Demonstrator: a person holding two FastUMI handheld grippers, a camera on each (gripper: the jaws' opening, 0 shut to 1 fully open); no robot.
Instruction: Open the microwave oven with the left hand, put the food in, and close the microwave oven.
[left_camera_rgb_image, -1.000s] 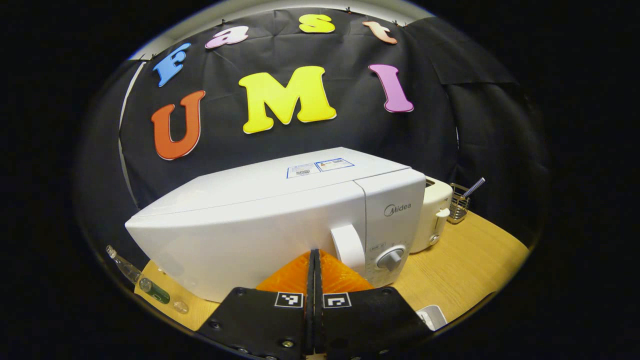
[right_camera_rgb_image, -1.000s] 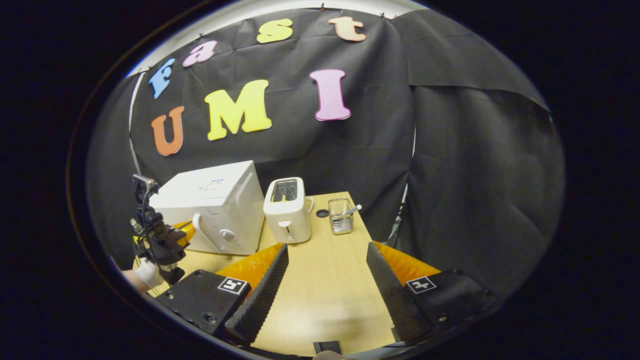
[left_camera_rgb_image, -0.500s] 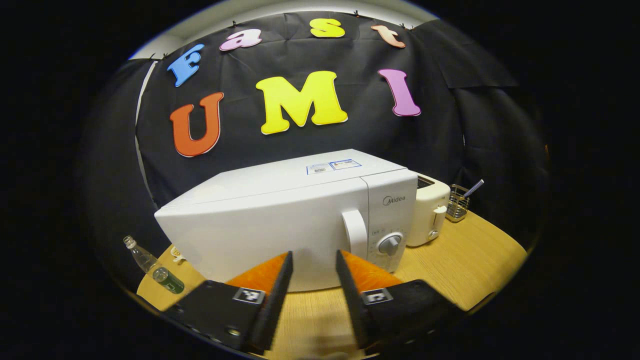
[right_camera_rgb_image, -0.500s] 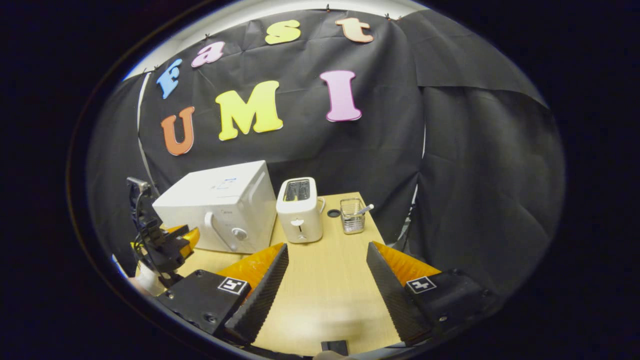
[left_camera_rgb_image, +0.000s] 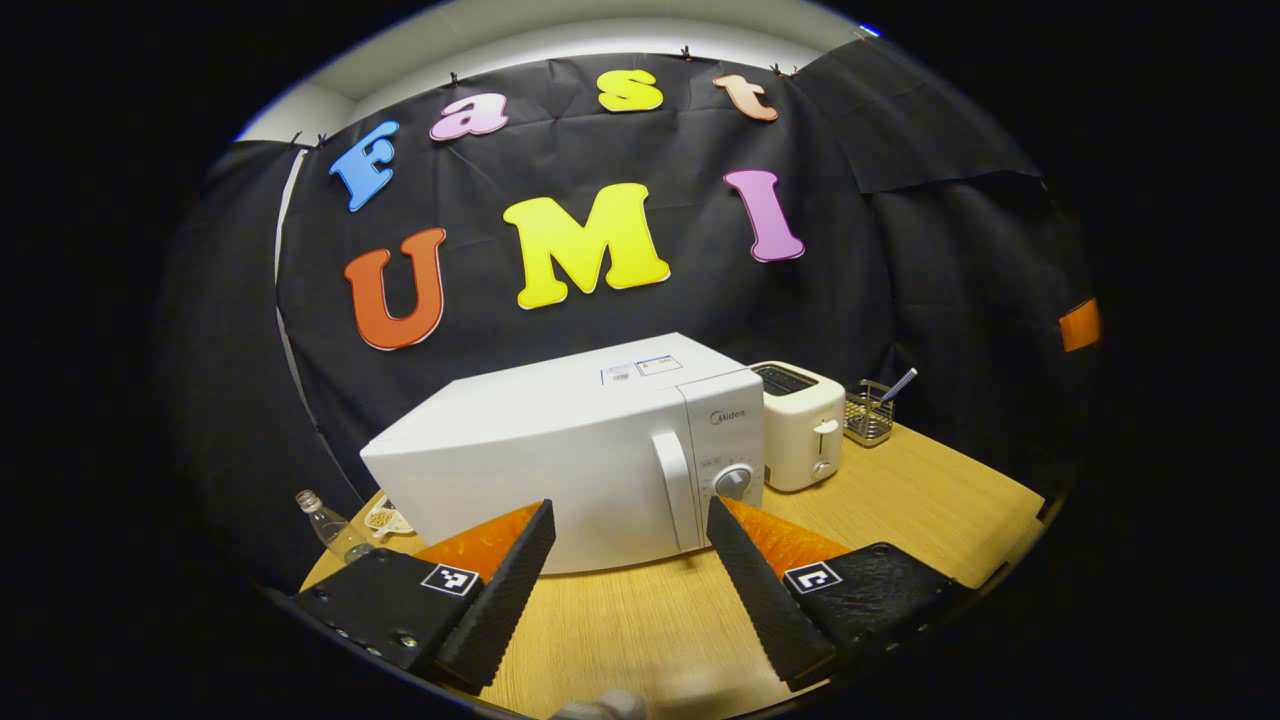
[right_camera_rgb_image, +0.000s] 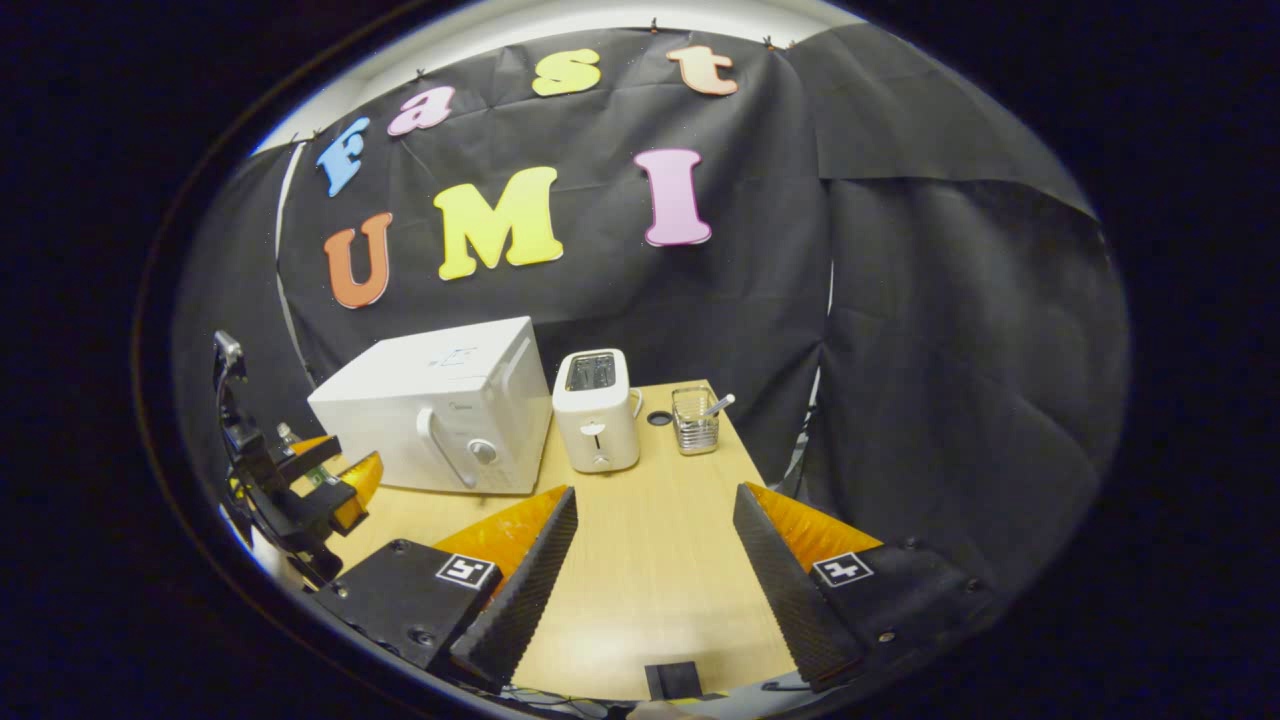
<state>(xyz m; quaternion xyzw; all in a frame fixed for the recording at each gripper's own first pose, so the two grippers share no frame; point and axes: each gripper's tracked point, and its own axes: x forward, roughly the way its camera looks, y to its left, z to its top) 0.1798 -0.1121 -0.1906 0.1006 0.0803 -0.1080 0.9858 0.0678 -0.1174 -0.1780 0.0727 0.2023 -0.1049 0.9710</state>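
The white microwave (left_camera_rgb_image: 570, 460) stands on the wooden table (left_camera_rgb_image: 900, 500) with its door closed, its handle (left_camera_rgb_image: 672, 490) beside a dial (left_camera_rgb_image: 735, 482). My left gripper (left_camera_rgb_image: 628, 512) is open and empty, a short way in front of the door and apart from it. A small white dish with food (left_camera_rgb_image: 385, 517) sits at the microwave's left corner. In the right gripper view the microwave (right_camera_rgb_image: 430, 415) is at the back left, and the left gripper (right_camera_rgb_image: 330, 480) hovers before it. My right gripper (right_camera_rgb_image: 655, 495) is open and empty over the table (right_camera_rgb_image: 650, 580).
A white toaster (left_camera_rgb_image: 800, 425) stands right of the microwave, then a wire basket (left_camera_rgb_image: 868, 415) holding a utensil. A clear bottle (left_camera_rgb_image: 330, 525) lies near the dish. The toaster (right_camera_rgb_image: 598, 410), the basket (right_camera_rgb_image: 695, 420) and a round cable hole (right_camera_rgb_image: 658, 418) sit behind my right gripper.
My left gripper was shut close against the microwave door; it has opened wide and drawn back from it. The right gripper stayed open and barely shifted.
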